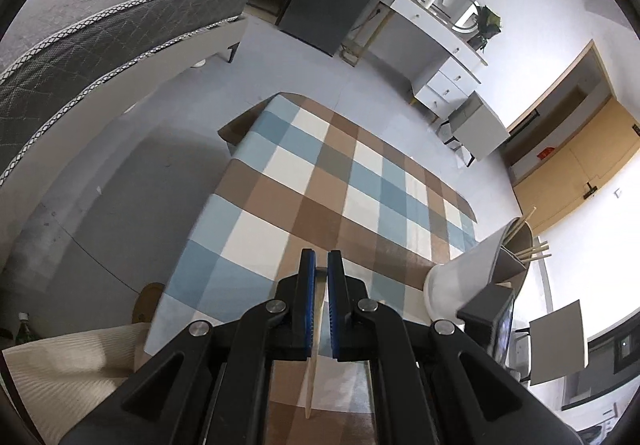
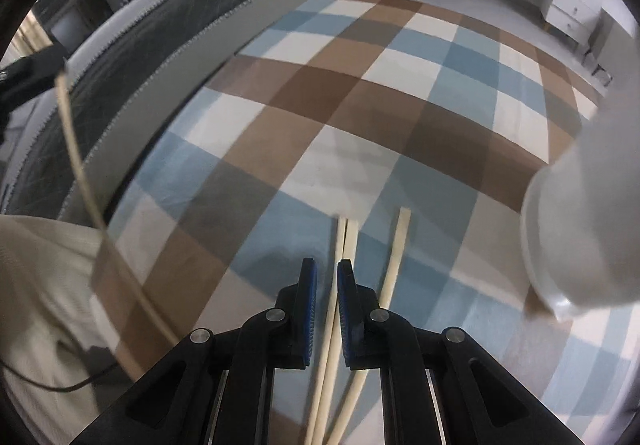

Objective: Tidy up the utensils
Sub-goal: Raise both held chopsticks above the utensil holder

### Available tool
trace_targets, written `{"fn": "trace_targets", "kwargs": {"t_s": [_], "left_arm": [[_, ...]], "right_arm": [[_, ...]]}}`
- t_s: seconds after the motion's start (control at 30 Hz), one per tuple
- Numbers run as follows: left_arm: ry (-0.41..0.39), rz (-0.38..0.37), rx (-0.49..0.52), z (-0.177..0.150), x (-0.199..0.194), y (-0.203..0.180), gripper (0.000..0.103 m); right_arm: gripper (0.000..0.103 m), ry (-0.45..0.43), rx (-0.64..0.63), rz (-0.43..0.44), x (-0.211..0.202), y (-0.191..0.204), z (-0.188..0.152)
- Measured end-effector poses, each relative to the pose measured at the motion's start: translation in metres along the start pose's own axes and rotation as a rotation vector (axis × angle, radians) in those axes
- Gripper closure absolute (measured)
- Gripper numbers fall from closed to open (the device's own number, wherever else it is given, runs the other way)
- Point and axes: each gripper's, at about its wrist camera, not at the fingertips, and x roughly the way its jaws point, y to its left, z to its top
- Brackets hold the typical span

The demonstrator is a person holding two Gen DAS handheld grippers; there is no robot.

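Chopsticks first, w/ the checked cloth as landmark.

Left wrist view: left gripper (image 1: pixel 321 261) has its blue pads nearly together, clamped on one chopstick (image 1: pixel 314 357), which runs back toward the camera between the fingers and hangs above the near end of the checked cloth (image 1: pixel 328 173). At the cloth's right near corner stands a white utensil holder (image 1: pixel 476 269), tilted in the fisheye, w/ several chopsticks in holder (image 1: pixel 530 241) poking out of its top. Beyond the cloth's far right corner: white dresser (image 1: pixel 444 57). Left of the cloth, across bare floor: grey mattress (image 1: pixel 100 29).

Right wrist view: right gripper (image 2: pixel 325 277) is at a narrow gap, low over the cloth's near edge. A pair of chopsticks (image 2: pixel 340 245) lies on the cloth and passes between the fingers; can't tell if the pads actually press them. Third chopstick (image 2: pixel 396 257) lies just right of the pair, outside the right finger. At the cloth's right edge, the holder shows as a blurred white shape. Off the cloth's left edge, the left gripper's chopstick appears as a thin curved line in the air.
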Motion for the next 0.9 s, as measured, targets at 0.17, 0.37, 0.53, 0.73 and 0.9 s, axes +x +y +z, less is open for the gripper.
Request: {"fn": "trace_targets", "kwargs": {"t_s": [0.17, 0.37, 0.53, 0.73, 0.9], "left_arm": [[0.006, -0.016, 0.002, 0.0, -0.004, 0.004, 0.102], [0.007, -0.038, -0.011, 0.002, -0.008, 0.007, 0.102], [0.007, -0.044, -0.008, 0.002, -0.008, 0.006, 0.102], [0.006, -0.043, -0.005, 0.002, -0.009, 0.007, 0.102], [0.005, -0.042, -0.003, 0.003, -0.013, 0.004, 0.102]], "right_arm": [[0.092, 0.026, 0.002, -0.019, 0.013, 0.001, 0.012], [0.094, 0.063, -0.047, -0.062, 0.02, 0.013, 0.022], [0.091, 0.067, -0.076, -0.09, 0.023, 0.019, 0.021], [0.092, 0.058, -0.1, -0.116, 0.026, 0.029, 0.026], [0.1, -0.011, -0.073, -0.108, 0.024, 0.033, 0.018]]}}
